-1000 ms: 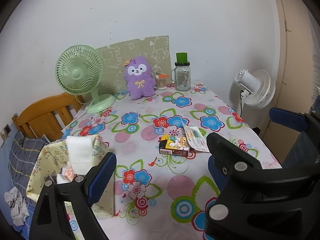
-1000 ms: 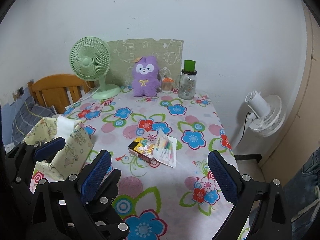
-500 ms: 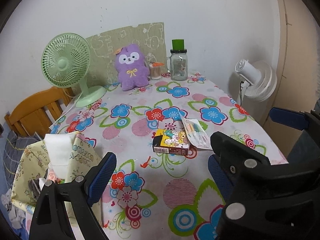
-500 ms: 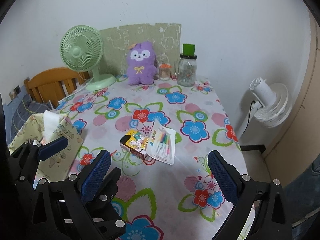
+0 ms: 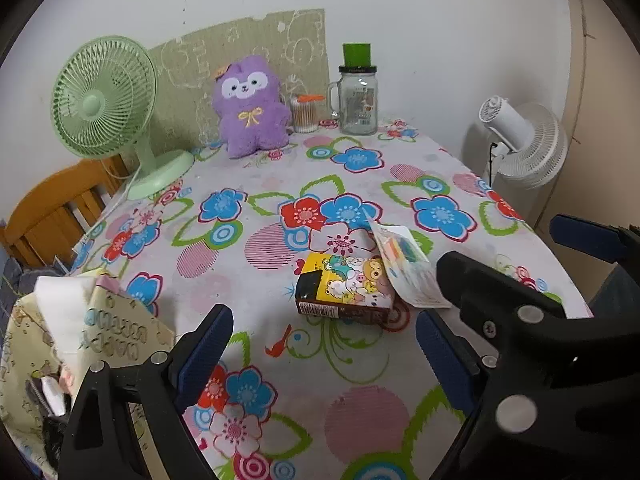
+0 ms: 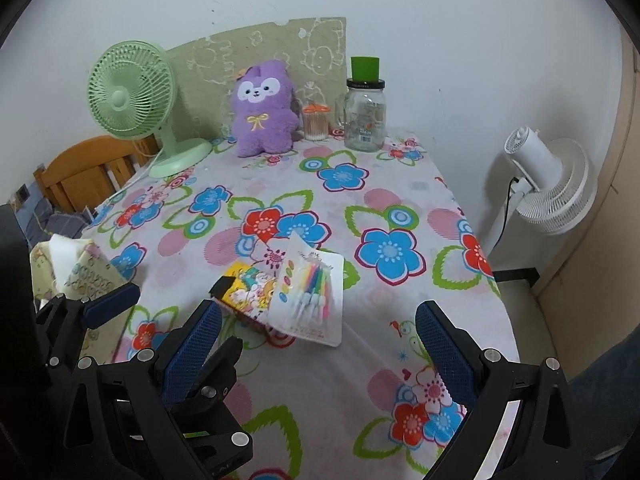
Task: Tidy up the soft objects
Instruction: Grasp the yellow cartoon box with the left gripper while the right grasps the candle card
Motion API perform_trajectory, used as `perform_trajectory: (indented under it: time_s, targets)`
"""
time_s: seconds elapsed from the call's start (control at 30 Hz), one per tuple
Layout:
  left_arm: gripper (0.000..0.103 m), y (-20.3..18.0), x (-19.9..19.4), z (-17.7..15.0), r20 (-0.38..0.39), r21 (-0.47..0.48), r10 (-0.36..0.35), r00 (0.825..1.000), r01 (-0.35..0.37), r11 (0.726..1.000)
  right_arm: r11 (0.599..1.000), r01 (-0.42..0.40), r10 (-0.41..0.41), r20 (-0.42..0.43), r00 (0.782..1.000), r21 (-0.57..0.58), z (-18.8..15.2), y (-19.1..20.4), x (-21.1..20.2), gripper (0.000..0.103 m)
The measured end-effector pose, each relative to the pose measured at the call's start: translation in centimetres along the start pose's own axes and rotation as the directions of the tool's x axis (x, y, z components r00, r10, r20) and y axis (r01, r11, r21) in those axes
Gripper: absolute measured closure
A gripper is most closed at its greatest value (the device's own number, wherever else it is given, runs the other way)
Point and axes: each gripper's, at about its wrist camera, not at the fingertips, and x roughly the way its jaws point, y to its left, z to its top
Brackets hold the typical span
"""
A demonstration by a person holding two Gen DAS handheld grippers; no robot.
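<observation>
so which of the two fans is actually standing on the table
The green fan, at the table's far left corner beside the purple plush. The white fan stands off the table's right side.

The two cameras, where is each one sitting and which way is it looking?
Left wrist view: sits on the left tongs, looking down across the flowery table toward the purple plush toy; shows its own open blue pads, plus the right tongs.
Right wrist view: sits on the right tongs, facing the same way; shows its open pads and the left tongs.
Both share the plush toy, green fan, glass jar and cartoon box.
</observation>
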Motion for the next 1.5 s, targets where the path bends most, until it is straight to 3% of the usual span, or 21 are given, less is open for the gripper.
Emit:
perform_trajectory:
  time_s: [0.47,0.9,1.03,1.1,1.23,1.5]
  targets:
    - [0.009,0.5,5.1,0.5,-0.083,-0.039,0.01,0.997,-0.013,0.999,0.998,-0.026,0.03,-0.07,0.997,0.057,0.8,-1.3,5.5,0.004]
    - [0.009,0.5,6.0,0.4,-0.065,-0.019,0.02,0.998,-0.021,1.0,0.995,-0.063,0.072,-0.122,0.99,0.072,0.6,-1.2,9.0,0.006]
    - [0.009,0.5,5.9,0.3,-0.06,-0.011,0.021,0.998,-0.021,1.0,0.996,-0.06,0.07,-0.151,0.986,0.072,0.4,-1.0,10.0,0.019]
    - [0.009,0.6,5.9,0.3,-0.063,-0.014,0.017,0.998,-0.018,1.0,0.993,-0.072,0.087,-0.176,0.981,0.091,0.2,-1.2,10.6,0.032]
    - [0.009,0.6,5.9,0.2,-0.063,-0.018,0.012,0.998,-0.013,1.0,0.984,-0.119,0.143,-0.186,0.972,0.135,-0.2,-1.6,10.6,0.044]
    - [0.009,0.0,5.3,-0.1,-0.052,0.004,0.017,0.998,-0.016,1.0,0.982,-0.104,0.132,-0.177,0.975,0.159,-0.5,-2.1,9.7,0.048]
